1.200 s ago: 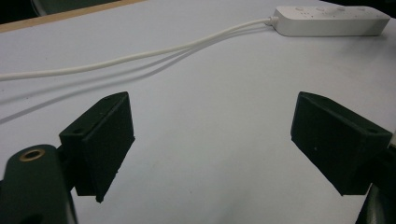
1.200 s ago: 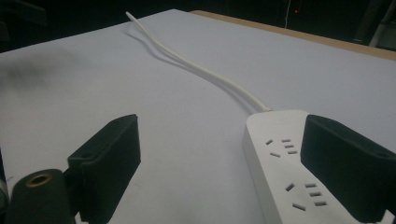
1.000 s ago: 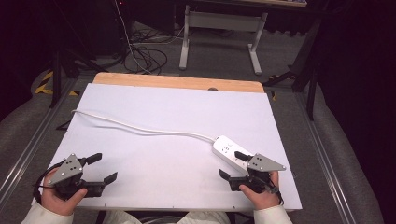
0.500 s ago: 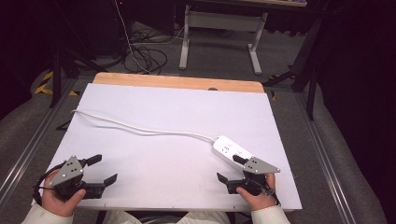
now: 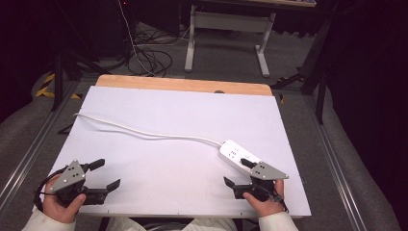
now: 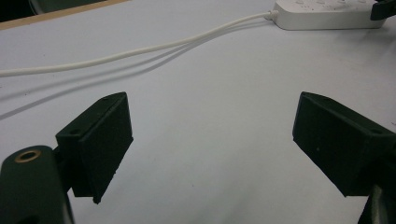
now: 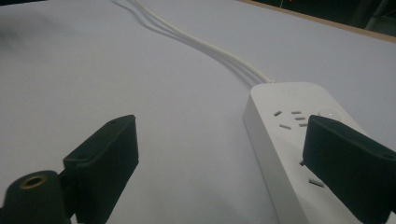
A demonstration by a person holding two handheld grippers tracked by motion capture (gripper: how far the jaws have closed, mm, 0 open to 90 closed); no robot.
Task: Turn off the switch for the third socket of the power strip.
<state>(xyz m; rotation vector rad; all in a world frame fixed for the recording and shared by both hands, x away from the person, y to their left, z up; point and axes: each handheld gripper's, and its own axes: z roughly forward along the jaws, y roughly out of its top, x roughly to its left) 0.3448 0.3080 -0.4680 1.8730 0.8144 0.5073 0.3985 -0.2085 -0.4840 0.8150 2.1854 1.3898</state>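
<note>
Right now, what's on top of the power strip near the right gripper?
One open jaw of the right gripper hangs over the power strip, hiding its near end. The visible top shows socket slots and nothing plugged in. Contact cannot be judged.

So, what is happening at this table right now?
A person sits at a white table with a two-jaw gripper in each hand. The right gripper is open beside a white power strip, one jaw over the strip's near end, not closed on it. The strip's white cable runs across the table to its far left edge. The left gripper is open over bare table, near the front left corner.
</note>
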